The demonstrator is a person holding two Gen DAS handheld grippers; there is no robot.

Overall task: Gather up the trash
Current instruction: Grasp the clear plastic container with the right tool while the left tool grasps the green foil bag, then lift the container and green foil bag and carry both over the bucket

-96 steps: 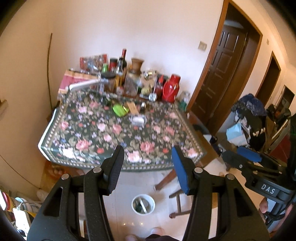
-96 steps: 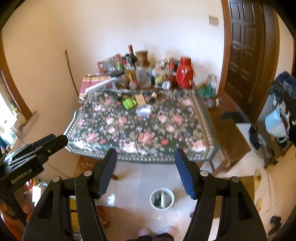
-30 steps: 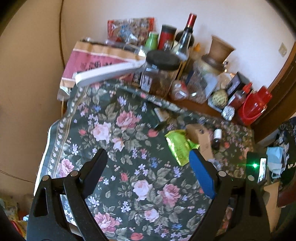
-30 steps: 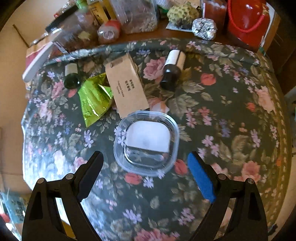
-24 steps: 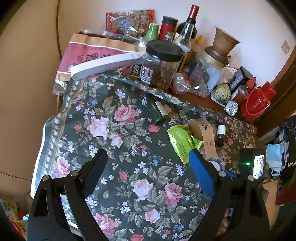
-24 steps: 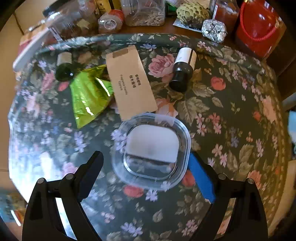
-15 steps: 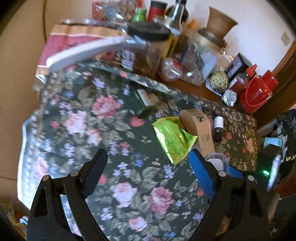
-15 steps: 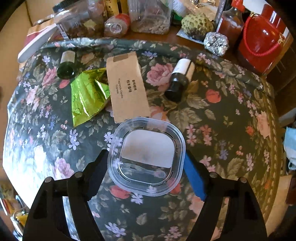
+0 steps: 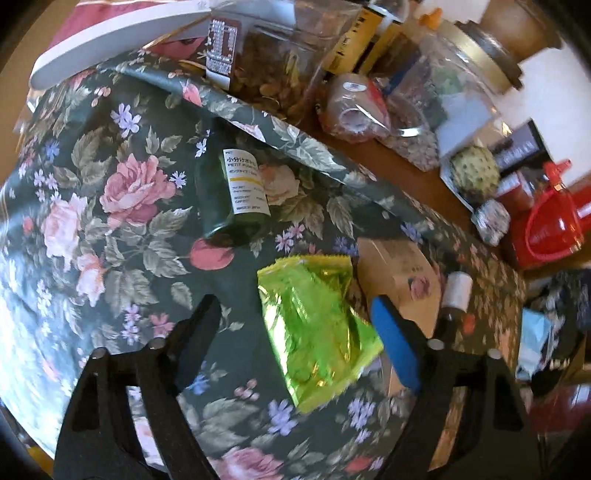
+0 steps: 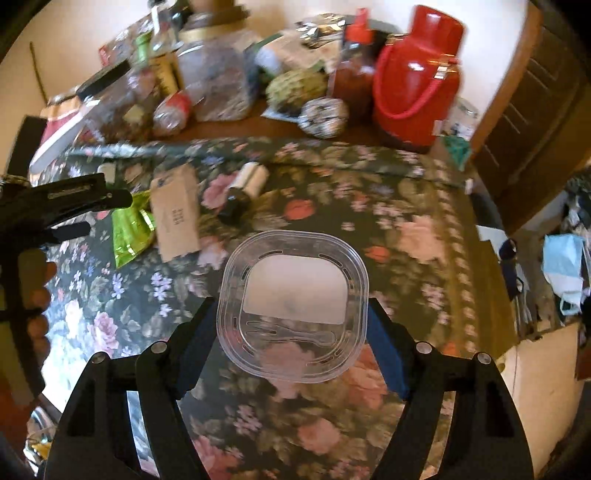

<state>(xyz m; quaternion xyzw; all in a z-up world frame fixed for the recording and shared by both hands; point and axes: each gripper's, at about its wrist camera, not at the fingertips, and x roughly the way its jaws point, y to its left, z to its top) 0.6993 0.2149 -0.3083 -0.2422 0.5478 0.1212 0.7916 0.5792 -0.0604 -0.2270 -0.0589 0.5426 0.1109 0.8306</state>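
Observation:
My right gripper (image 10: 291, 325) is shut on a clear plastic container (image 10: 293, 302) with a spoon inside, holding it by its two sides just above the floral tablecloth (image 10: 406, 229). My left gripper (image 9: 295, 317) is open over a shiny green wrapper (image 9: 314, 325), which lies flat between its fingers. The wrapper also shows in the right wrist view (image 10: 129, 229). A brown cardboard box (image 9: 399, 273) lies just right of the wrapper. A dark green bottle (image 9: 232, 195) lies on its side beyond it. A small dark bottle with a white label (image 10: 245, 188) lies near the box.
Jars, bottles, a red thermos (image 10: 413, 74) and a foil ball (image 10: 325, 114) crowd the far edge of the table. A white flat object (image 9: 110, 33) lies at the far left. A wooden door (image 10: 535, 103) stands to the right.
My right gripper has closed on the clear container and lifted it. My left gripper has moved forward and down over the green wrapper.

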